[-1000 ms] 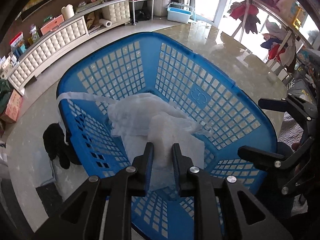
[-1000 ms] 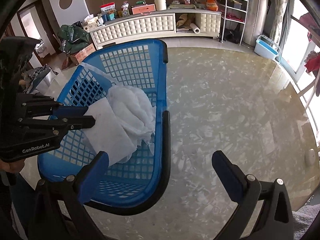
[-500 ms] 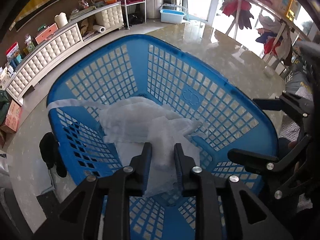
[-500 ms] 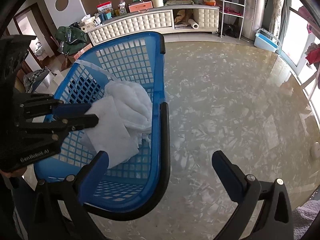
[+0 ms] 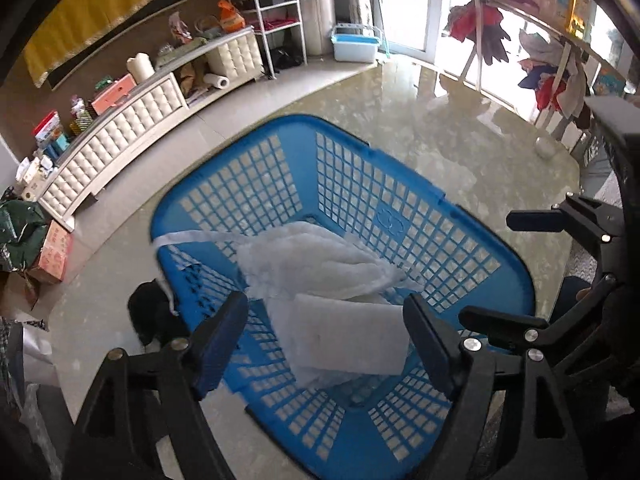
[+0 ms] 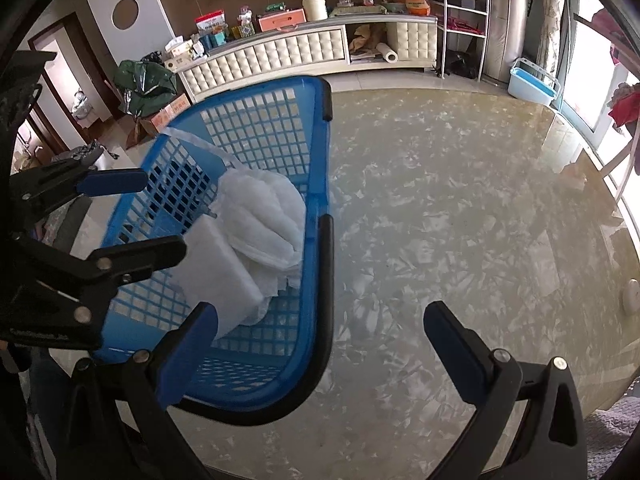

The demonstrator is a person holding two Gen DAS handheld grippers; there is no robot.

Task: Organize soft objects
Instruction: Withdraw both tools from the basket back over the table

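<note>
Left tool [image 5: 324, 324] hung over the blue basket [image 5: 400, 208], jaws opening, white cloth [image 5: 320, 268] below them, untouched, inside the basket. Right tool [image 6: 320, 328] stood spread above the worktop [image 6: 480, 220].

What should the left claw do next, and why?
Probably lift clear of the blue basket. The left claw is opening, and the folded white cloth lies between its fingers untouched, resting on the crumpled white cloth inside the basket. The right claw hangs open over the bare table.
</note>
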